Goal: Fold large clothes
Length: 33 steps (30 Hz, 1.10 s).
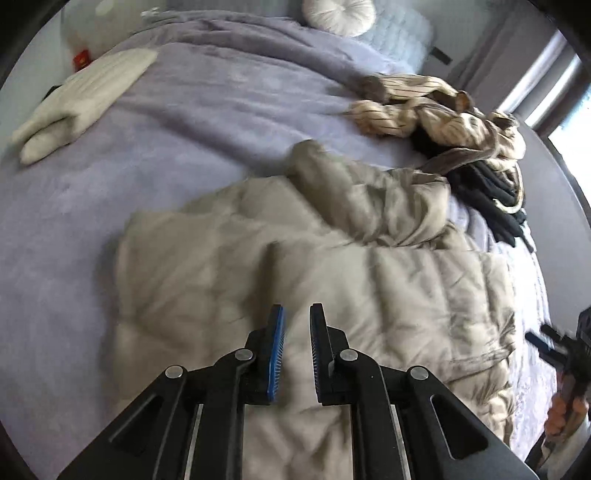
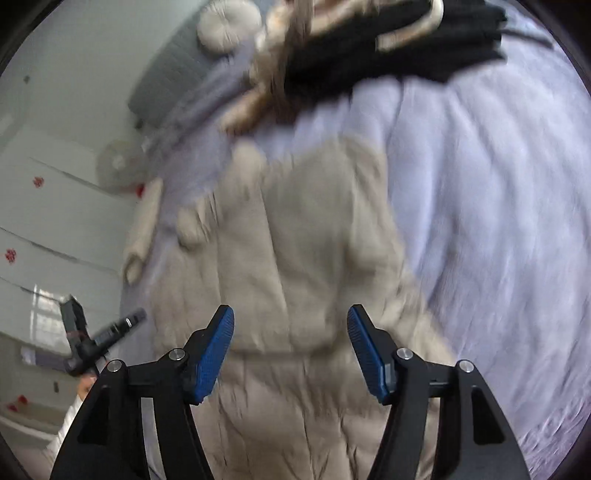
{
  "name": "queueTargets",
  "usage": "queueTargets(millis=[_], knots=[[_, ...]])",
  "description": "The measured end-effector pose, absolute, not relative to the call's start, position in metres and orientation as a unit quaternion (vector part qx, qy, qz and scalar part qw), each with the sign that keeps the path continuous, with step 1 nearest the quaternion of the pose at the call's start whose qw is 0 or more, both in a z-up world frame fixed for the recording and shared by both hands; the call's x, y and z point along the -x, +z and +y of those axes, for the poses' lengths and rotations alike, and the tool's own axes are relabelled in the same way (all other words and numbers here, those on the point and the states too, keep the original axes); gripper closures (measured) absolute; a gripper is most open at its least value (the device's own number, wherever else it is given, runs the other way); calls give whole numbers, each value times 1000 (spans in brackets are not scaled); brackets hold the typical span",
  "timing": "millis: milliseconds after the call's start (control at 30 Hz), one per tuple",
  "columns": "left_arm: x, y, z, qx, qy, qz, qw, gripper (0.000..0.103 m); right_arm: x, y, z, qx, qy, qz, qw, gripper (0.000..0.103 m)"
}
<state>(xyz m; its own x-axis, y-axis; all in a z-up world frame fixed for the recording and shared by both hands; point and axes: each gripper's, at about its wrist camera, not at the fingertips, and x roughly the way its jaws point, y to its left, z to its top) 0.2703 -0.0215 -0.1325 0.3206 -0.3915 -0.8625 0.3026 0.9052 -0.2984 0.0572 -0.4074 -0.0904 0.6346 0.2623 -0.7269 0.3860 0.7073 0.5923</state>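
A beige quilted puffer jacket lies spread on the purple bedcover, with one sleeve bunched toward the far right. My left gripper hangs over the jacket's near part. Its jaws are almost together, and jacket fabric fills the narrow gap, so it looks shut on a pinch of it. In the right wrist view the jacket runs away from me, and my right gripper stands wide open above it with nothing between its pads. The right gripper also shows at the edge of the left wrist view.
A folded cream garment rests at the bed's far left. A heap of striped and black clothes lies at the far right, beside a window. A round cushion sits by the headboard. A white fan stands past the bed.
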Motion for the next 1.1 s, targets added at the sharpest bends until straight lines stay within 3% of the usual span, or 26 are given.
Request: queueTargets(millis=[167,233,267,333,433,533,767,967,1100], knots=[[-278,-174,-53,20,-195,573,796,88,-76,-161,-480,-576,-68,375,724,36],[-279,-188,-52,30,-191,583,789,88,-84,-192,-488,-650,-41,355,671,50],[-279,-190,-50,34,-189,584,789,88,-91,-202,-487,-673,-24,350,651,76],[-282,-192,-49,28,-181,584,791,88,-107,-191,-482,-633,-16,366,682,88],[-283,-196,-51,17,-180,585,791,88,-126,-161,-475,-535,-16,400,745,90],[-285,-199,-64,18,-188,581,792,88,-135,-166,-480,-445,-88,457,766,91],[-279,-188,-71,1,-185,575,797,88,-109,-165,-485,-437,-144,454,763,94],[-275,-152,-43,13,-190,545,816,88,-71,-107,-455,-321,-150,448,821,94],[-273,-171,-49,-16,-182,565,805,88,-70,-103,-413,-257,-96,481,833,94]])
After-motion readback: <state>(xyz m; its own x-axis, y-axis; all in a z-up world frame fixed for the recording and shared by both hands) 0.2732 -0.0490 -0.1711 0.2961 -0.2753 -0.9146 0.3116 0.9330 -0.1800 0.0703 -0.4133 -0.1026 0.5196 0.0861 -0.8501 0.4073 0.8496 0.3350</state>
